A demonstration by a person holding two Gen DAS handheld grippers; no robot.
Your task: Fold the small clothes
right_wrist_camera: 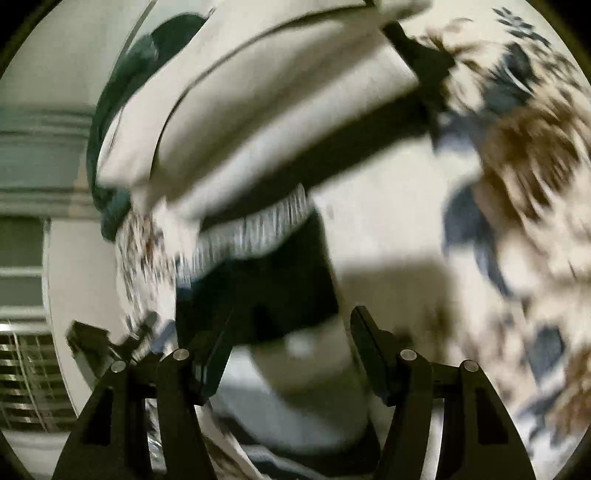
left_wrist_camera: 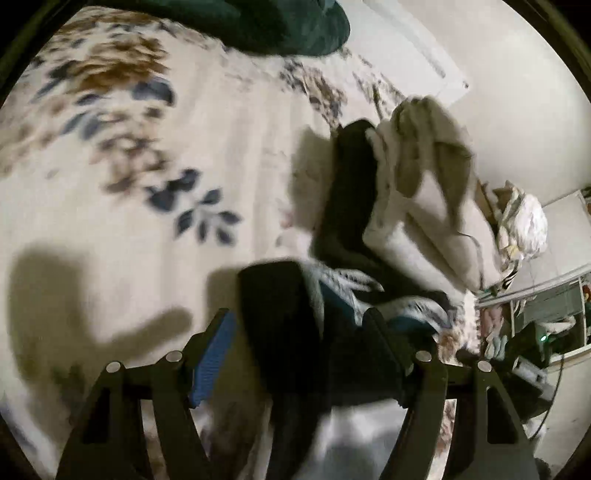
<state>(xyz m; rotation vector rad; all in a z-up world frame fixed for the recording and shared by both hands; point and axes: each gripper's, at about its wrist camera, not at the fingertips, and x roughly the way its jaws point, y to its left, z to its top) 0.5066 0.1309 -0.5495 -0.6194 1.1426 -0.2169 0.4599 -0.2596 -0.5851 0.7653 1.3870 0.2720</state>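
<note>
A heap of small clothes lies on a floral blanket (left_wrist_camera: 147,147), and both views are smeared by motion. In the heap are a cream garment (left_wrist_camera: 417,177), a black garment (left_wrist_camera: 343,192) and a white-and-blue patterned piece (left_wrist_camera: 343,280). My left gripper (left_wrist_camera: 295,321) hovers open over a dark folded piece (left_wrist_camera: 273,302), pads apart from it. In the right wrist view the cream garment (right_wrist_camera: 277,110) lies over a grey ribbed piece (right_wrist_camera: 258,229) and black cloth (right_wrist_camera: 266,288). My right gripper (right_wrist_camera: 290,323) is open above that black cloth and holds nothing.
A dark green garment (left_wrist_camera: 295,29) lies at the far end of the bed, also seen as a dark green garment (right_wrist_camera: 122,110) behind the heap. The bed's edge runs just right of the heap; past it are a crumpled white bag (left_wrist_camera: 524,225) and shelves (left_wrist_camera: 554,306).
</note>
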